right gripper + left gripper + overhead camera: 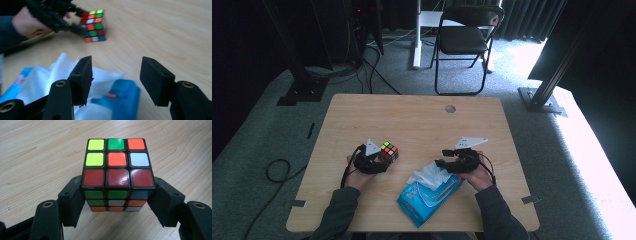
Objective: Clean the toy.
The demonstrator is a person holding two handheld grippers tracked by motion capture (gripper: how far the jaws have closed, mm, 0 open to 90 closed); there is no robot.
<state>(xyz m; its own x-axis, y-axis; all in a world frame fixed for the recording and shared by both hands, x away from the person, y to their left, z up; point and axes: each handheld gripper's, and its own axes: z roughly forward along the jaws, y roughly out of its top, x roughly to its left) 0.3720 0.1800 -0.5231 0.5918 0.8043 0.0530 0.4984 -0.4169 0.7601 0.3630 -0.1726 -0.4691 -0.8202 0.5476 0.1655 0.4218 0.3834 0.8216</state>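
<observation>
The left hand-held gripper (117, 202) pinches the cube (117, 173) at frame centre; the right hand-held gripper (115, 80) view shows spread jaws above the tissue pack (120, 100).

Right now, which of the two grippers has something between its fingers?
The left gripper: its fingers clamp the colourful puzzle cube. The right gripper hangs open above the tissue pack.

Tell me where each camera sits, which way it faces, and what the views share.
High view: above the person's side, facing forward and down on the table; both forearms and grippers show.
Left gripper view: on the left gripper, looking along its jaws, which are clamped on the cube.
Right gripper view: on the right gripper, jaws open above the tissue pack, facing the left hand.
All three share the cube.
</observation>
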